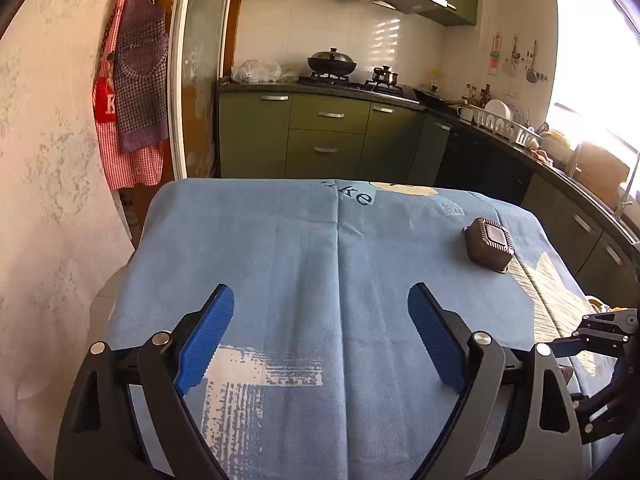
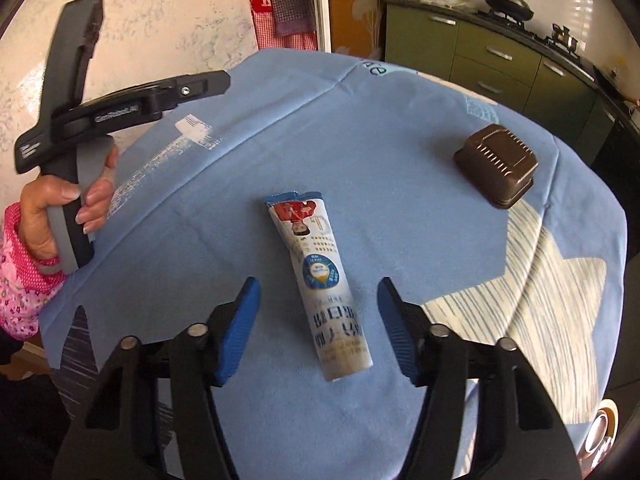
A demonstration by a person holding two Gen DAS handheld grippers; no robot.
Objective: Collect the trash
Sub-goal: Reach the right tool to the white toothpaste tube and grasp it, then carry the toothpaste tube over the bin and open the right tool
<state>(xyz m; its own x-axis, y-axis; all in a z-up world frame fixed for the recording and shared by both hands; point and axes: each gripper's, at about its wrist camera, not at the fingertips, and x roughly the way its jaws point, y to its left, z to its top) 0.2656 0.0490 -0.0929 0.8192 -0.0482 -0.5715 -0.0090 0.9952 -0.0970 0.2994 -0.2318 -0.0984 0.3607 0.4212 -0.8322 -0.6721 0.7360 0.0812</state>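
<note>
Two grippers, nothing held | right gripper (image 2: 318, 330) half-open astride wrapper (image 2: 320, 284), pads clear | left gripper (image 1: 320, 336) wide, left of wrapper | lower, pinch mid-wrapper.

Counter (image 2: 248, 152), covered in a blue cloth with pale striped patches.
Wrapper (image 2: 320, 284): one white-and-blue torn packet, lying flat near the near edge, its torn end toward the far edge.
Right gripper (image 2: 318, 330): blue-padded jaws standing apart on either side of the wrapper's lower end, pads clear of it.
Brown container (image 2: 496, 164): small, ribbed, upside down near the right edge, well apart from the wrapper.
Left gripper (image 2: 80, 92): black, held by a hand (image 2: 60, 216) in a pink sleeve at the left edge.
</note>
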